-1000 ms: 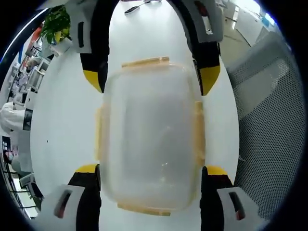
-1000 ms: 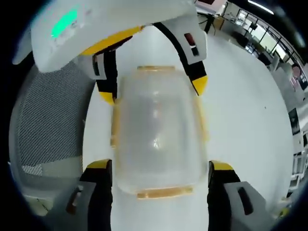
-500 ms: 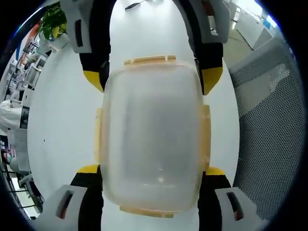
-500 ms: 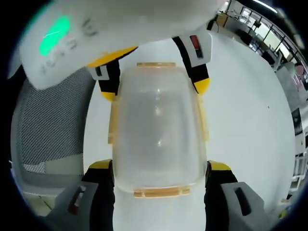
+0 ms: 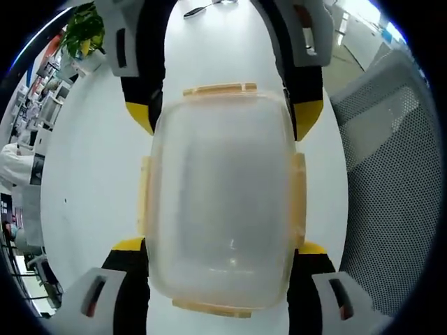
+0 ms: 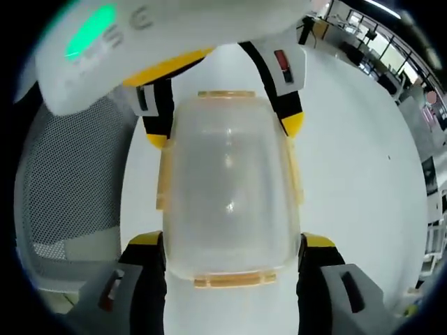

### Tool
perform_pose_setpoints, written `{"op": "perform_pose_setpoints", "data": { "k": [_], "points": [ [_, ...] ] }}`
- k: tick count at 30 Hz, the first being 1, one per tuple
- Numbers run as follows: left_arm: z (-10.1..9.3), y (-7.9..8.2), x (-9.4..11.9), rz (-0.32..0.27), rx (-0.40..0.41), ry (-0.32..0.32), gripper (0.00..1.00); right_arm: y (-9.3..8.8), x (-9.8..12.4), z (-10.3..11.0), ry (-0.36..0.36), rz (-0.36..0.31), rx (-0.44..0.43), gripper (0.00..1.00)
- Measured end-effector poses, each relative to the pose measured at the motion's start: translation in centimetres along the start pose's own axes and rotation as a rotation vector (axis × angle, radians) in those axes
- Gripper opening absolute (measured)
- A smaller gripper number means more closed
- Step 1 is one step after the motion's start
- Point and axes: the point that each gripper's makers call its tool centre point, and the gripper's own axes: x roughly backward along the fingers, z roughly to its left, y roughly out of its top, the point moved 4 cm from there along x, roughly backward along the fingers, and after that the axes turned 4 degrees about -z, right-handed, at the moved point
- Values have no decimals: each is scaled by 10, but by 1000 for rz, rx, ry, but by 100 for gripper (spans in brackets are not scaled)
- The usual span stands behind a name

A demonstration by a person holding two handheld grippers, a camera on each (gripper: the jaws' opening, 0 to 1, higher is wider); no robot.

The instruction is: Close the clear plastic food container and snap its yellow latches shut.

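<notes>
Gripping clear container [image 5: 220, 202] from opposite ends, left gripper [image 5: 218, 255] and right gripper [image 6: 230, 248] hold unchanged since half-second ago; jaws clamp walls, yellow latches [image 5: 219, 89] unsnapped.

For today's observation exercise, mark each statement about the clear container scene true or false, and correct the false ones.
1. The clear plastic food container sits between the left gripper jaws. True.
2. The container's latches are blue. False: the yellow latches are pale yellow.
3. A grey mesh chair stands beside the white table. True.
4. The container holds red fruit. False: nothing coloured shows inside.
5. The right gripper flanks the container. True.
</notes>
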Motion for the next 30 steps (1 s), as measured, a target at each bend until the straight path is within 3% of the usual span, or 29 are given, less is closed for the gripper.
{"op": "perform_pose_setpoints", "data": {
  "k": [30],
  "points": [
    [21, -50, 9, 3, 21, 11, 80, 48, -23, -18, 4, -15, 9, 75]
  ]
}}
